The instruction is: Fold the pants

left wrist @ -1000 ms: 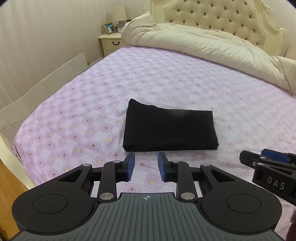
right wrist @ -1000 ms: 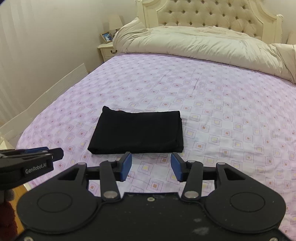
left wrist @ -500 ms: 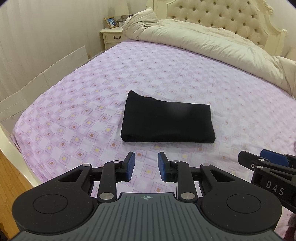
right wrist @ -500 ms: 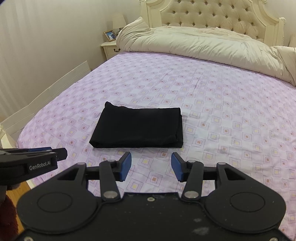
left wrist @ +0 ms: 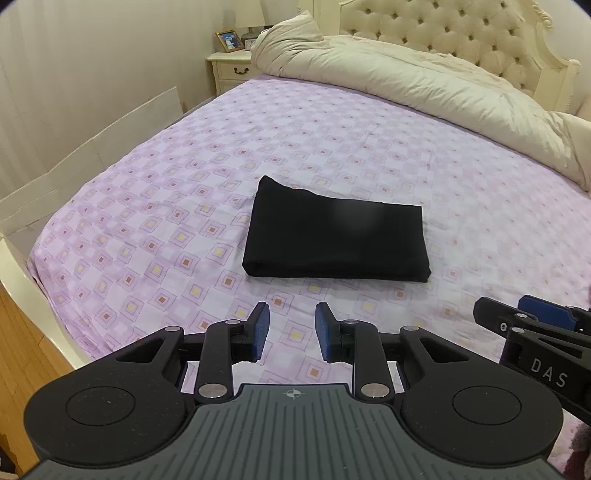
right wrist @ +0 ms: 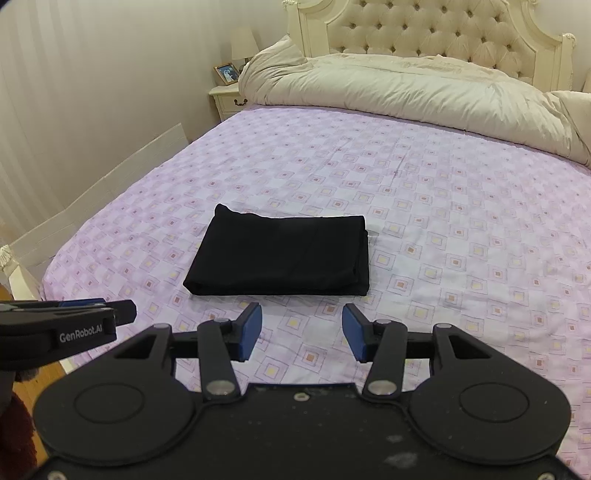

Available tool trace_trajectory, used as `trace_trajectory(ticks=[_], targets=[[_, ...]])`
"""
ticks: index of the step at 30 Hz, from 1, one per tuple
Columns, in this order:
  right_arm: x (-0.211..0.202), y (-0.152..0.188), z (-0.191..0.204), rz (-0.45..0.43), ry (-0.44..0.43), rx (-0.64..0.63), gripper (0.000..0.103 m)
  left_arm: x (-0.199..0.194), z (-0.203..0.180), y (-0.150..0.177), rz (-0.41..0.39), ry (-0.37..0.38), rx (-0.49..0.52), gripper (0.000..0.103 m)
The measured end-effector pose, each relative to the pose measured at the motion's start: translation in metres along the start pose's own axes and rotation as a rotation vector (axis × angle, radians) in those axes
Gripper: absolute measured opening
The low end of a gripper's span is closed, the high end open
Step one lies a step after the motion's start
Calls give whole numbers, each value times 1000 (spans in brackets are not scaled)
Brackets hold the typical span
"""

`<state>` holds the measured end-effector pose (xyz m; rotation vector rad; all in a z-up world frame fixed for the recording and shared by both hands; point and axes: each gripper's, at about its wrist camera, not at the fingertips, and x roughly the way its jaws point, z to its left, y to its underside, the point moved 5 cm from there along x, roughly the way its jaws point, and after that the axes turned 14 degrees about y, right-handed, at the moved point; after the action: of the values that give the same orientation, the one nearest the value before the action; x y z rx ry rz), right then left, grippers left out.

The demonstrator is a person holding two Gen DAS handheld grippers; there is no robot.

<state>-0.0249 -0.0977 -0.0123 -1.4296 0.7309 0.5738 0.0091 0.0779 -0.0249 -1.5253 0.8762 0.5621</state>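
Note:
Black pants (left wrist: 338,232) (right wrist: 282,256) lie folded into a flat rectangle on the purple patterned bed sheet (left wrist: 155,229) (right wrist: 461,236). My left gripper (left wrist: 291,334) hovers over the sheet just in front of the pants, its blue pads a narrow gap apart with only sheet showing between them. Over the same near strip my right gripper (right wrist: 302,330) is open wider and holds nothing. Each gripper shows at the edge of the other's view: the right gripper (left wrist: 535,332) at the right, the left gripper (right wrist: 74,321) at the left.
A cream duvet (left wrist: 424,85) (right wrist: 406,92) is bunched along the tufted headboard (right wrist: 424,33). A nightstand (left wrist: 231,70) with a photo frame and lamp stands at the far left. White boards (left wrist: 92,147) line the bed's left side. Wooden floor (left wrist: 18,350) shows at the lower left.
Both views have drawn back a little, so the pants sit farther from the fingertips. The pants have not moved, and both grippers' gaps look about the same.

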Motion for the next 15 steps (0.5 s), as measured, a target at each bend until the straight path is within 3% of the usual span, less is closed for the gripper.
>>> trace_trajectory(ticks=[15], targets=[[3,-1,-3,8,-9,14,52,5,-9,-3,16,-3,20,27]])
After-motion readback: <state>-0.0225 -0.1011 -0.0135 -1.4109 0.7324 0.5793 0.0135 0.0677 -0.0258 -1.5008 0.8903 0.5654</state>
